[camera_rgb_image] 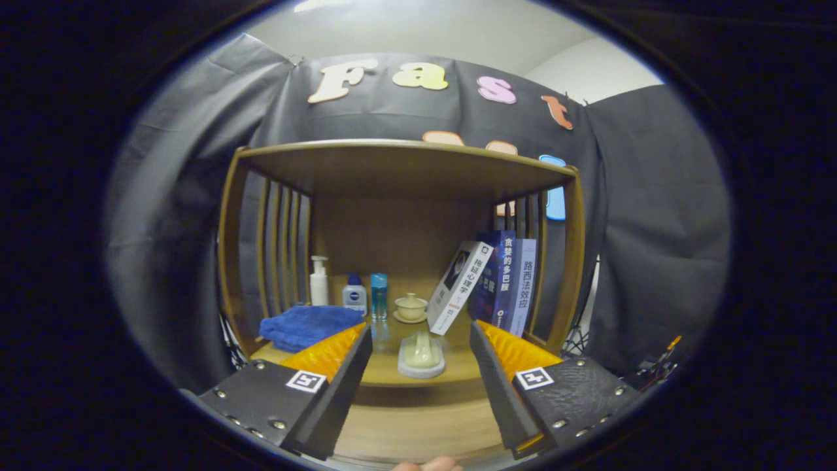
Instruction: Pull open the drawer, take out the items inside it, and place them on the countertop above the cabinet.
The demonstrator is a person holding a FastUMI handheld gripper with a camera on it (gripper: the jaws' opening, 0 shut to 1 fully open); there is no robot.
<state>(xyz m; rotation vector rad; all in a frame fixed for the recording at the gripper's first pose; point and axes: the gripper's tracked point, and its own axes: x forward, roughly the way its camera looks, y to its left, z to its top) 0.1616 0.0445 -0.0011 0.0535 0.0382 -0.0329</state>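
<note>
**Claw wide before the cabinet's countertop**

The claw (421, 340) stands wide, its two fingers well apart and holding nothing. Between them and just ahead sits a pale, translucent dish (421, 356) with a rounded cream piece in it, resting near the front edge of the wooden desk (418, 379). Whether it came from the drawer cannot be told. Below that edge runs a plain wooden front (418, 425); whether it is the drawer cannot be told either.

Further back on the desk, beyond the fingers, lie a folded blue towel (307, 326), a white pump bottle (318, 281), a small white-and-blue bottle (354, 294), a blue glass (378, 296) and a cream lidded cup (410, 306). A white book (458, 288) leans against upright blue books (507, 281).
</note>
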